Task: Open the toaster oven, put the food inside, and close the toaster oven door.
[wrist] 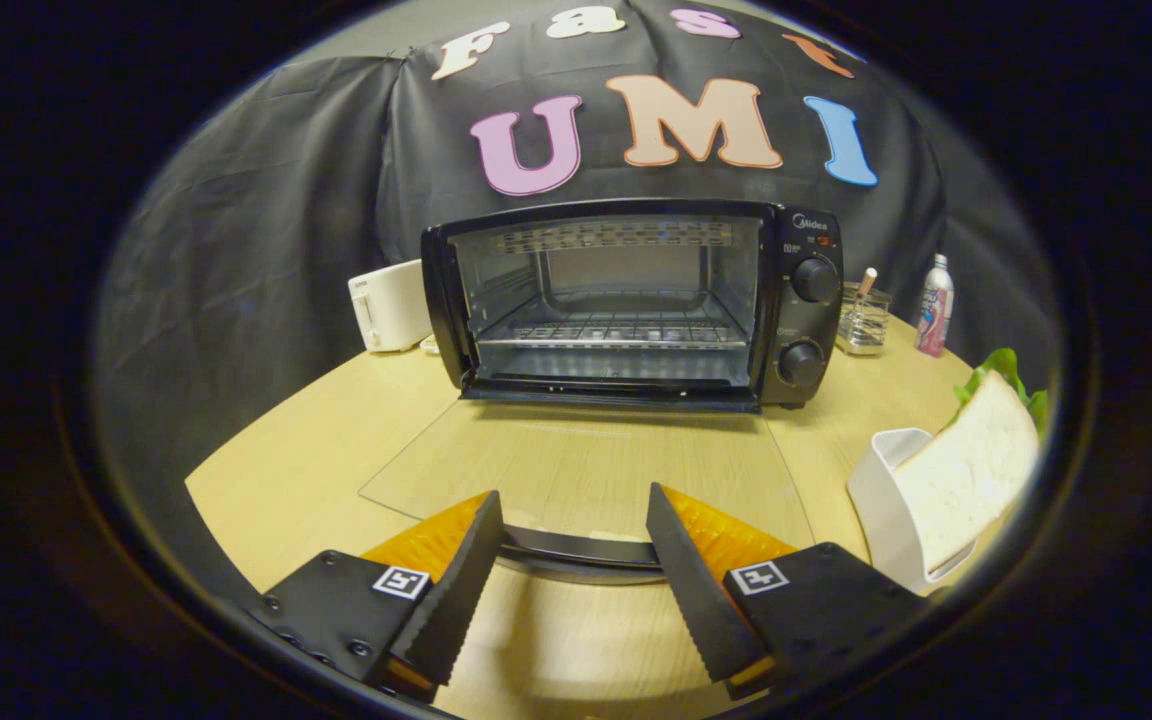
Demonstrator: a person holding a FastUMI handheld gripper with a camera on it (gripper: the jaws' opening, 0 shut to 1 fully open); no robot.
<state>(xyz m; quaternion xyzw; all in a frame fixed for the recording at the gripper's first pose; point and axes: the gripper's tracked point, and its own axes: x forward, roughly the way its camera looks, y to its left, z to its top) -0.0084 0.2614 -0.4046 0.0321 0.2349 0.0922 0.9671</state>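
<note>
Black cloth wall [266, 210], creased, hangs behind a pale wood-grain desk [336, 440]. A strip of grey wall [416, 25] shows above the cloth. Soft light overall.

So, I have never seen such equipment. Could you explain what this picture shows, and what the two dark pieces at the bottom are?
The camera rides on a hand-held gripper and looks forward along its two fingers, the dark pieces you see. They stand open and hold nothing; the handle of the glass oven door lies between them. The toaster oven sits on a wooden table, its door folded down flat, its rack bare. To the right, a sandwich waits in a white holder. Behind stand a white toaster, a glass jar and a bottle.
</note>
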